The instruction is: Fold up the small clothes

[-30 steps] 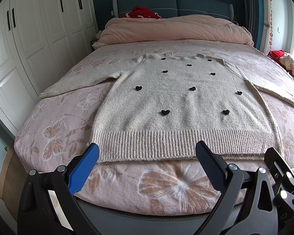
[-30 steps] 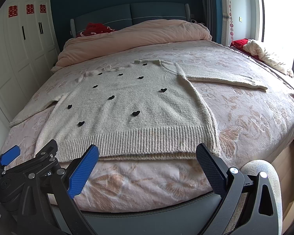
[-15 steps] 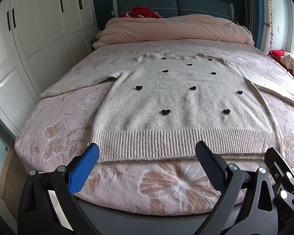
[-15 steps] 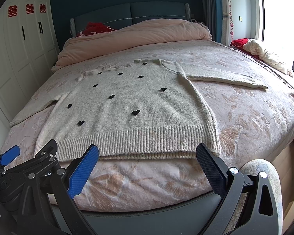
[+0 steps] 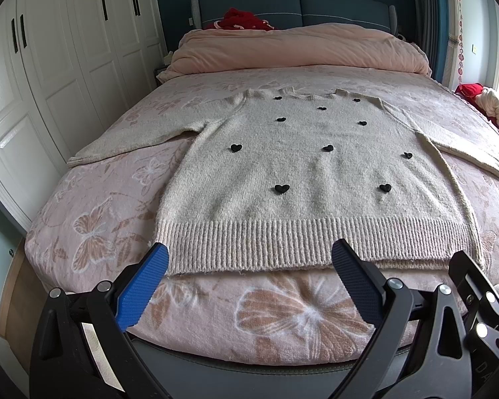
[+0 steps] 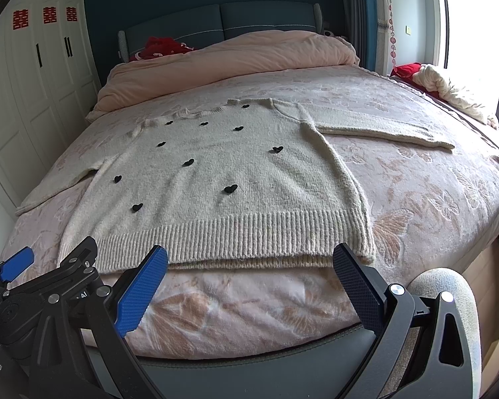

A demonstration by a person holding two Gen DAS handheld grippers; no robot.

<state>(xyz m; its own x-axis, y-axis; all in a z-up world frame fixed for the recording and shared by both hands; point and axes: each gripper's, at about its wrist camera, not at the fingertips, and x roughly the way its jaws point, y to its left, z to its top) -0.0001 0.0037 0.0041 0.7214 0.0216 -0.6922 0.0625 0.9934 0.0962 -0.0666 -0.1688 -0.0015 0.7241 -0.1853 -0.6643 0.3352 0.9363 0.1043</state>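
The cream knit sweater point(image 5: 302, 173) looks soft, floppy and stretchy, so it's probably best grabbed at the ribbed hem point(image 5: 316, 242) by the wide-open, empty left gripper point(image 5: 249, 266) and right gripper point(image 6: 249, 266).

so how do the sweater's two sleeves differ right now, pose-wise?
The left sleeve angles down and outward toward the wardrobe side, its cuff near the bed edge. The right sleeve runs nearly straight sideways from the shoulder toward the window side, its cuff well inside the bedspread. Both lie flat and unfolded on the sweater, touched by neither open gripper.
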